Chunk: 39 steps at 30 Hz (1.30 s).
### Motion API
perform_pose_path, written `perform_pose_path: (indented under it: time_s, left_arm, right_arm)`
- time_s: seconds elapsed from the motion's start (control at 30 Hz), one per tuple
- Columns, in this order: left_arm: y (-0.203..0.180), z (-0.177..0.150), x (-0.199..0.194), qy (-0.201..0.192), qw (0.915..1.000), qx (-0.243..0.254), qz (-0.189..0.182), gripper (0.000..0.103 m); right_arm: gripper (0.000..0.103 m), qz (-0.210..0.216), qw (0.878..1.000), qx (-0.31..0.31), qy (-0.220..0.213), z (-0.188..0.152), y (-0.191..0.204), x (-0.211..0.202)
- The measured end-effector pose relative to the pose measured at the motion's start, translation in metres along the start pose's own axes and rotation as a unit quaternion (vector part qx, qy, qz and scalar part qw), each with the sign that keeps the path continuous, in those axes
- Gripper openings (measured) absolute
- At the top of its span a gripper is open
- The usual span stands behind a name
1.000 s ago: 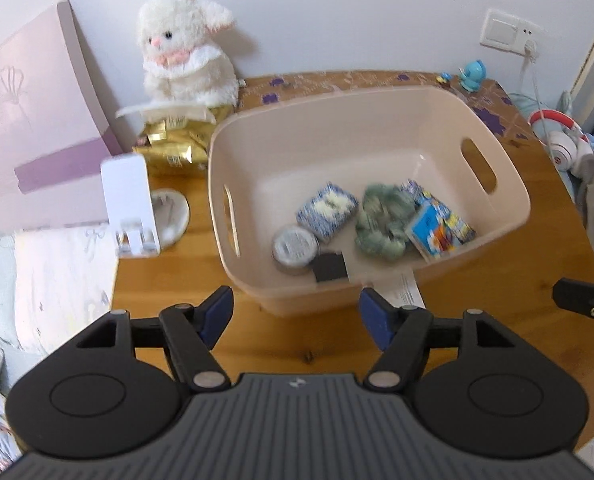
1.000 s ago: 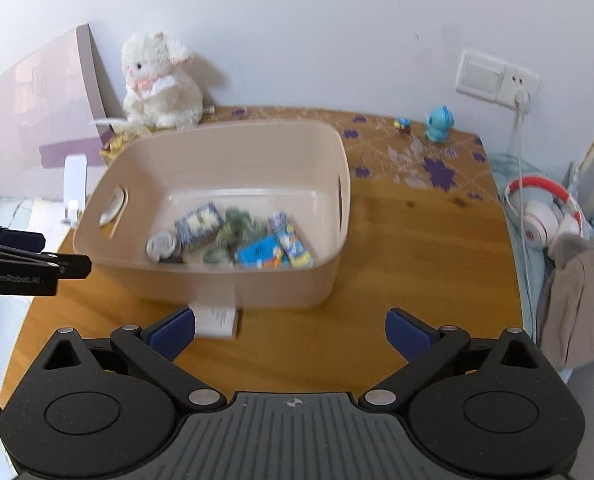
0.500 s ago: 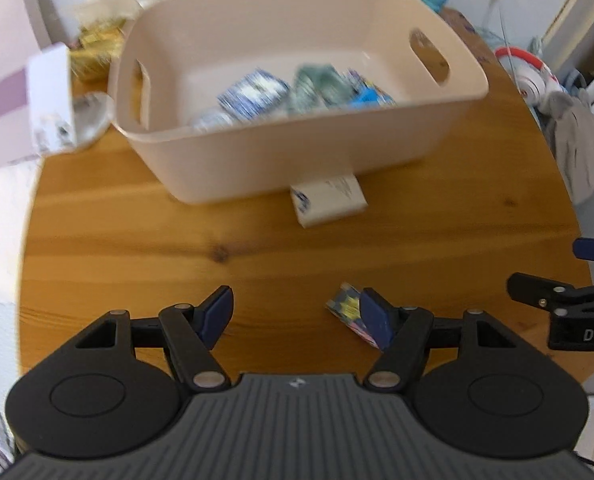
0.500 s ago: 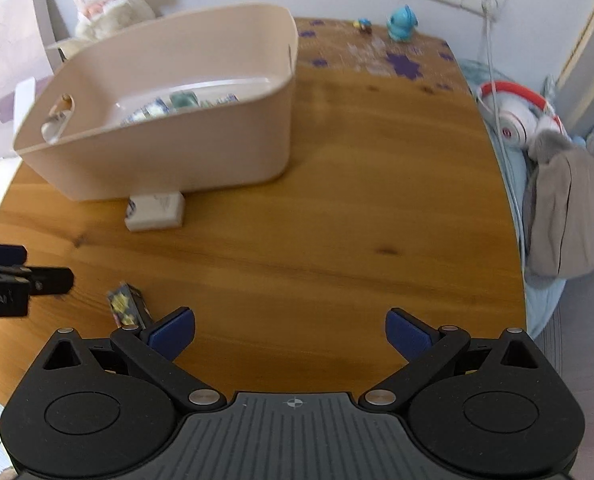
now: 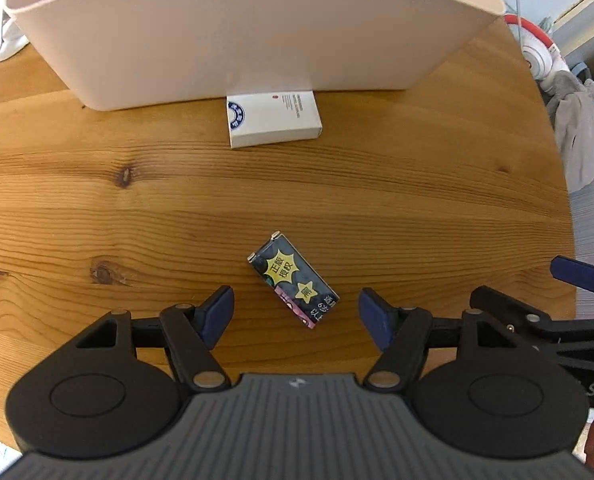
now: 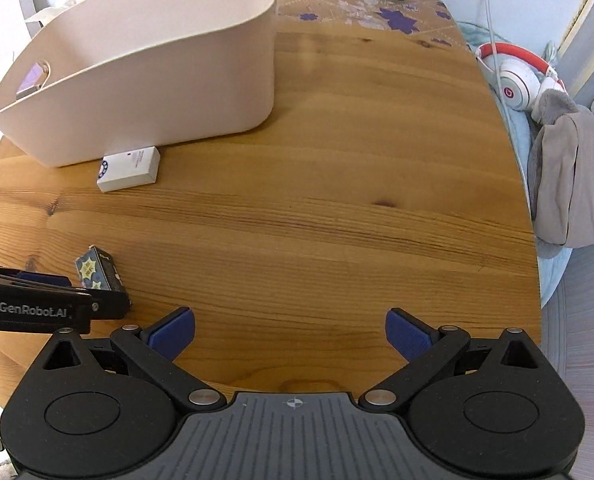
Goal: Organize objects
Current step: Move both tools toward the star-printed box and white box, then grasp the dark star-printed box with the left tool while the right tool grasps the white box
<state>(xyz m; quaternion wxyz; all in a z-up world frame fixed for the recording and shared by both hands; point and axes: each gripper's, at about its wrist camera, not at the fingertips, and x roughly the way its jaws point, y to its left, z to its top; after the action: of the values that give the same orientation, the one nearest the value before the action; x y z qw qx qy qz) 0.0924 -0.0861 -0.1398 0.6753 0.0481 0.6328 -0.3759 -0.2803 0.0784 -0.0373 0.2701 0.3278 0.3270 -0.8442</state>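
Both jaws stand wide and hold nothing. Left gripper (image 5: 295,316) hangs over the dark card pack (image 5: 295,285), which lies flat and askew on the desk (image 5: 417,200), between my pads but touching neither. Closing on its corners could spin it or skid it away, I judge. Right gripper (image 6: 290,332) hovers over bare wood. Farther off, the white box (image 5: 273,119) sits tight against the bin (image 5: 233,40); a pad may jam against that wall.

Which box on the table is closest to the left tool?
The dark box with yellow starbursts, just ahead of the left tool. The white box lies against the bin.
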Motion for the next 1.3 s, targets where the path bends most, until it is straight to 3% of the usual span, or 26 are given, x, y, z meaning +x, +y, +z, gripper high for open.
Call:
perform_pose_path:
  time_s: [0.2, 0.27, 0.37, 0.93, 1.3]
  left_arm:
    - [0.005, -0.002, 0.004, 0.003, 0.9999, 0.008, 0.006, 0.044]
    - [0.011, -0.001, 0.004, 0.0, 1.0, 0.005, 0.006, 0.031]
    - [0.024, 0.002, 0.0, -0.002, 1.0, -0.003, -0.001, 0.027]
    - [0.09, 0.031, -0.014, -0.041, 0.9977, 0.028, 0.046, 0.025]
    - [0.109, 0.051, -0.017, -0.045, 0.9973, 0.034, 0.048, 0.026]
  right_arm:
    - [0.103, 0.003, 1.0, 0.0, 0.007, 0.001, 0.003, 0.006]
    - [0.103, 0.005, 1.0, -0.001, 0.007, 0.003, 0.005, 0.008]
    - [0.103, 0.01, 1.0, -0.006, 0.007, 0.007, 0.012, 0.01]
    - [0.103, 0.065, 0.997, -0.029, -0.013, 0.061, 0.079, 0.044]
    - [0.103, 0.052, 0.997, -0.044, -0.027, 0.092, 0.119, 0.068]
